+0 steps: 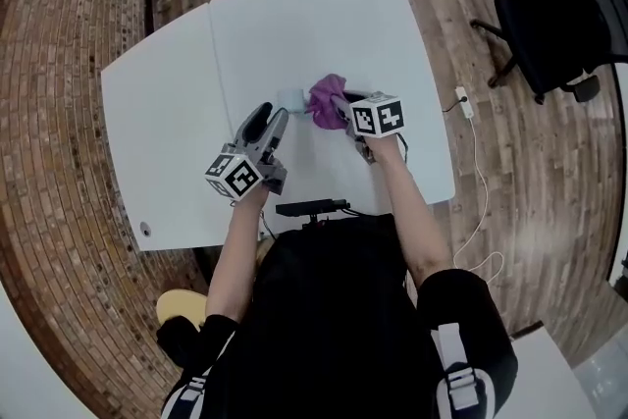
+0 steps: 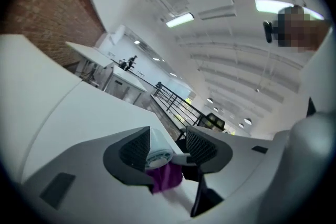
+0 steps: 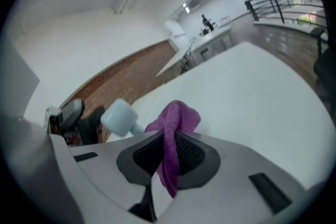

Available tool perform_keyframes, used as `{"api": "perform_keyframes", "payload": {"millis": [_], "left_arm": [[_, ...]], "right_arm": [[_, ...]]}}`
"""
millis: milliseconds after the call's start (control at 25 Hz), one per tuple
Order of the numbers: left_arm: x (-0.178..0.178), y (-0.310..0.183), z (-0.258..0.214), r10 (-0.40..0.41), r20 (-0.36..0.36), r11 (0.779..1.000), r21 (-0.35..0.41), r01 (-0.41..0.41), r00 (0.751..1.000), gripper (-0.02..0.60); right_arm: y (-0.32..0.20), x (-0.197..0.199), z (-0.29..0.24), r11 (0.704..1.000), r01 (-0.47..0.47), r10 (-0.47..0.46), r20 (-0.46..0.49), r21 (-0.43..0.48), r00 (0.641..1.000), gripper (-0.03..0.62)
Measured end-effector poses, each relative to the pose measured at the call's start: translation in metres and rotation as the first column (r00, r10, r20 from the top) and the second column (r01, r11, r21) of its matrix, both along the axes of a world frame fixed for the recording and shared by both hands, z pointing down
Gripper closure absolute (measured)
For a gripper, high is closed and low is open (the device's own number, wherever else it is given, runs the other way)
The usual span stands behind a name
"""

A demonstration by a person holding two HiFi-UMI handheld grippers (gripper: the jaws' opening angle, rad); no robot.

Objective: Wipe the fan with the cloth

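Left tongs (image 2: 168, 147) pinch the fan (image 2: 156, 150), a small pale-blue one, and hold it just above the near middle of the bench (image 1: 324, 15). Right tongs (image 3: 169, 147) are pressed together on the cloth (image 3: 170, 152), a purple bunch standing up past the pads and a tail hanging below.

- Cloth sits just right of the fan; from the head view they look to be touching, not certain.
- Pick-up of both: done.
- Wiping: at or near contact, probably under way.
- How much of the fan is clean: cannot tell.
- Left, as I judge it: rub the faces, set both down.
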State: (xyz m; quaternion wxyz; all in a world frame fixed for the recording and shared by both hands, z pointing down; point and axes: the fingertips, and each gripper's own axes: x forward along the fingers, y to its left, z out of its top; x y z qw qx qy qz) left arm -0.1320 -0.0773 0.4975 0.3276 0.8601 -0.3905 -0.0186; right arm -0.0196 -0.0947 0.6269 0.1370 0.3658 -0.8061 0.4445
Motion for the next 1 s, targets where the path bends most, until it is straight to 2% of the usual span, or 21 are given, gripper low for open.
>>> {"api": "perform_keyframes", "payload": {"millis": [80, 120, 200, 280, 360, 440, 560, 640, 840, 880, 920, 1000], "left_arm": [[-0.012, 0.008, 0.006, -0.085, -0.098, 0.994, -0.078, 0.077, 0.992, 0.353], [-0.013, 0.011, 0.009, -0.111, -0.15, 0.988, -0.121, 0.093, 0.982, 0.353], [-0.01, 0.012, 0.013, -0.154, -0.262, 0.975, -0.197, 0.103, 0.953, 0.353], [-0.006, 0.008, 0.015, -0.196, -0.374, 0.964, -0.245, 0.107, 0.907, 0.353], [-0.006, 0.001, 0.015, -0.24, -0.461, 0.954, -0.276, 0.119, 0.855, 0.353], [-0.012, -0.006, 0.015, -0.279, -0.501, 0.944, -0.298, 0.139, 0.819, 0.353], [-0.021, -0.018, 0.01, -0.293, -0.508, 0.942, -0.3, 0.153, 0.81, 0.353], [-0.026, -0.025, 0.008, -0.297, -0.502, 0.942, -0.295, 0.163, 0.812, 0.353], [-0.028, -0.033, 0.003, -0.256, -0.441, 0.955, -0.254, 0.154, 0.861, 0.353], [-0.026, -0.031, 0.001, -0.232, -0.414, 0.961, -0.236, 0.142, 0.88, 0.353], [-0.024, -0.028, -0.002, -0.192, -0.365, 0.972, -0.201, 0.124, 0.911, 0.353], [-0.015, -0.016, -0.012, -0.074, -0.212, 0.994, -0.098, 0.054, 0.974, 0.353]], "right_arm": [[-0.038, -0.001, -0.019, 0.991, 0.006, -0.008, 0.013, 0.134, 1.0, 0.54], [-0.051, -0.011, -0.023, 0.982, 0.053, -0.055, 0.006, 0.181, 0.998, 0.54], [-0.062, -0.04, -0.017, 0.954, 0.209, -0.208, -0.028, 0.216, 0.978, 0.54], [-0.055, -0.068, -0.004, 0.906, 0.376, -0.371, -0.061, 0.194, 0.927, 0.54], [-0.04, -0.079, 0.006, 0.871, 0.467, -0.461, -0.072, 0.155, 0.884, 0.54], [-0.028, -0.079, 0.008, 0.873, 0.471, -0.469, -0.046, 0.124, 0.882, 0.545], [-0.01, -0.079, 0.007, 0.891, 0.447, -0.447, -0.014, 0.075, 0.894, 0.545], [0.003, -0.081, 0.005, 0.91, 0.413, -0.413, -0.017, 0.042, 0.911, 0.545], [0.03, -0.079, 0.006, 0.962, 0.274, -0.274, -0.015, -0.01, 0.962, 0.545], [0.033, -0.075, 0.009, 0.969, 0.246, -0.246, -0.017, -0.021, 0.969, 0.545], [0.035, -0.07, 0.01, 0.977, 0.211, -0.212, -0.015, -0.031, 0.977, 0.545], [0.033, -0.054, -0.001, 0.991, 0.125, -0.123, 0.049, -0.038, 0.991, 0.545]]}}
